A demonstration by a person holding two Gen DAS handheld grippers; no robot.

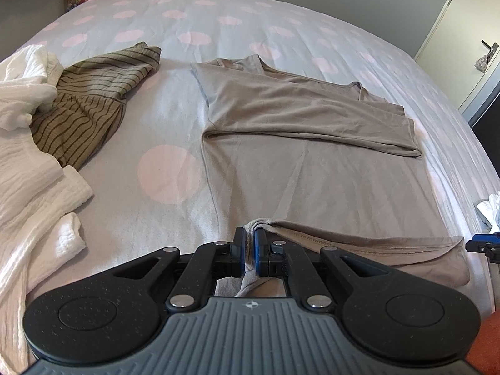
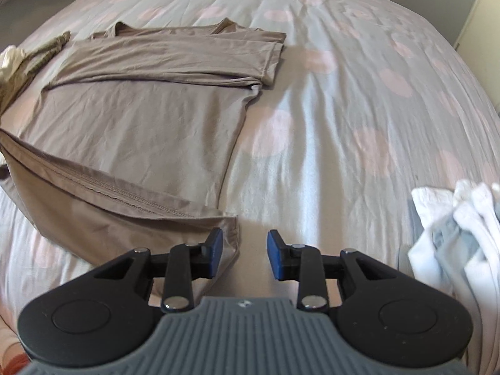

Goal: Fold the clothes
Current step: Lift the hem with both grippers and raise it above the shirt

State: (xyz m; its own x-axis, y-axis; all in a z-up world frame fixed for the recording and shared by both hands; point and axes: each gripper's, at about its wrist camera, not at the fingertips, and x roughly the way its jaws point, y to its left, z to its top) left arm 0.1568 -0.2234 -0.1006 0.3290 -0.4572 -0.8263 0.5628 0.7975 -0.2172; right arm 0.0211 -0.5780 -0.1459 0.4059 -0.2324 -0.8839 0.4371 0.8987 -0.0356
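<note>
You are working two tongs over one taupe shirt [image 1: 312, 172] lying on the dotted bed [image 1: 175, 168]: your left tongs [image 1: 249, 251] are pinching its bunched hem, your right tongs [image 2: 244, 254] are standing apart, gripping nothing, beside its corner. One striped garment [image 1: 87, 106] and one white garment [image 1: 28, 143] are lying left.

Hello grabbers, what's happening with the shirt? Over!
Left gripper shut on the brown shirt's hem. Right gripper open, holding nothing, beside the hem corner. Sleeves folded across. Nothing in the way.
</note>
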